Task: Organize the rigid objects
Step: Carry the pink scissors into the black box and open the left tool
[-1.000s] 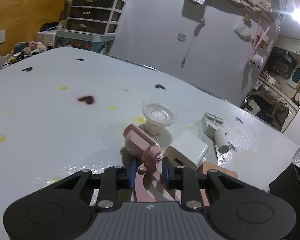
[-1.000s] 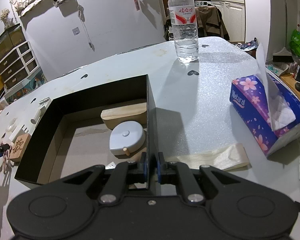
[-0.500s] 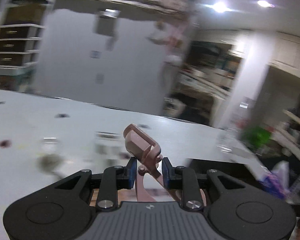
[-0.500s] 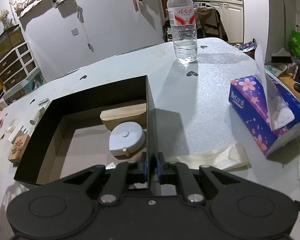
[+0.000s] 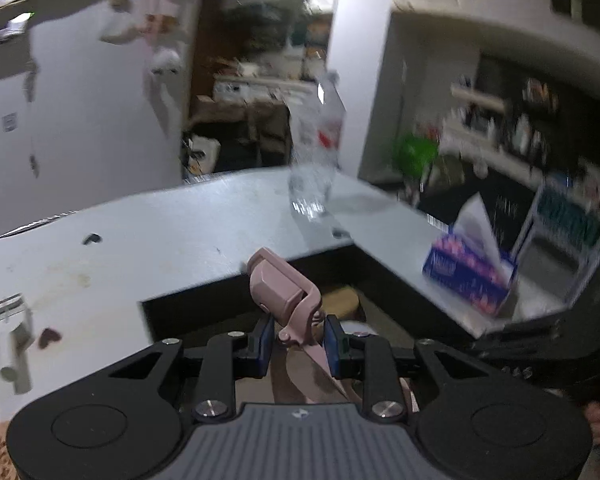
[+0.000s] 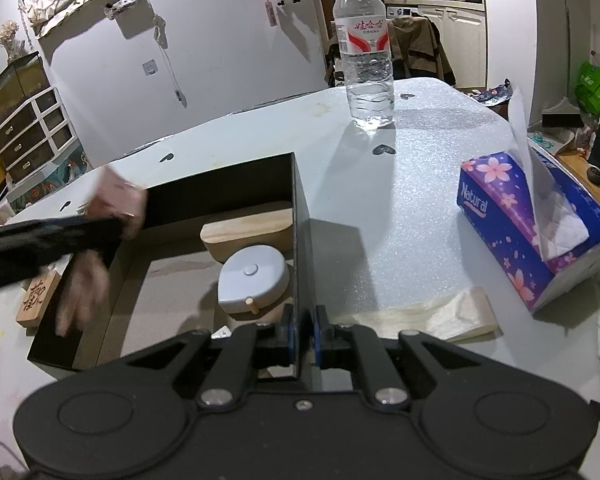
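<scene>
Left gripper (image 5: pixel 296 338) clamps pink clip (image 5: pixel 286 294) above black box (image 5: pixel 204 312).

In the left wrist view the water bottle (image 5: pixel 316 152) at 12 o'clock is smeared. In the right wrist view the left gripper (image 6: pixel 112 216) at 9 o'clock is blurred and hides part of the black box (image 6: pixel 298 216).

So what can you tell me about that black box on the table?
The black box is a shallow, open-topped tray with thin dark walls and a brownish cardboard-looking floor. It sits flat on the grey table. The right gripper is shut on its right wall. Inside lie a wooden block and a pale blue rounded case. The left gripper, holding a pink clip, hovers over its left side.
</scene>
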Motion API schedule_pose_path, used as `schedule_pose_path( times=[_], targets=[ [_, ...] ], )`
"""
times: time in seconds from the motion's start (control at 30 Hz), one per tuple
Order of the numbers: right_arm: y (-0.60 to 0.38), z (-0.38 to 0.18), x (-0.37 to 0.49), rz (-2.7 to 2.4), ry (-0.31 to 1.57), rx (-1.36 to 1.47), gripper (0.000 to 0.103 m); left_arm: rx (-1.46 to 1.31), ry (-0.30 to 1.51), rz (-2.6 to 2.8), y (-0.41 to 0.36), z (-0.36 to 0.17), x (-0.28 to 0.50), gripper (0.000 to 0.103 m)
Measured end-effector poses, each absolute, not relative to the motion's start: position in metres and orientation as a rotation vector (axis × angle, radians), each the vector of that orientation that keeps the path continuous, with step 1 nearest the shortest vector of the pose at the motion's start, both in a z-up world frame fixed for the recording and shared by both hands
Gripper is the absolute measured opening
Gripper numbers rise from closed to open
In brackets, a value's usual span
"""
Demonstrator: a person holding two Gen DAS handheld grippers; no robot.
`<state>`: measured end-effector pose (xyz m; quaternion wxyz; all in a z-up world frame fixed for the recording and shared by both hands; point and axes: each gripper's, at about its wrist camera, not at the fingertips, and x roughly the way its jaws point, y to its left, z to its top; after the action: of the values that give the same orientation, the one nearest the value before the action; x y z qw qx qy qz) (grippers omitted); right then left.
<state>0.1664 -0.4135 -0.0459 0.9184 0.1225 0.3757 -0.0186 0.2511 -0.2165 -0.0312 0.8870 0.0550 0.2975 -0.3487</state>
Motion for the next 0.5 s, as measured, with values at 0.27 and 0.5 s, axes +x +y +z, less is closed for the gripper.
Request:
schedule_pose_path(
  times=[0.27, 0.5],
  targets=[
    [-0.415, -0.046, 0.165, -0.035, 0.767, 0.264, 0.01, 0.174, 0.806, -0.754, -0.244, -0.057, 0.268, 0.028],
    [-0.415, -0.046, 0.164, -0.032, 0.763, 0.269, 0.01, 0.164, 0.841, -0.763, -0.249, -0.057, 0.272, 0.028]
  ],
)
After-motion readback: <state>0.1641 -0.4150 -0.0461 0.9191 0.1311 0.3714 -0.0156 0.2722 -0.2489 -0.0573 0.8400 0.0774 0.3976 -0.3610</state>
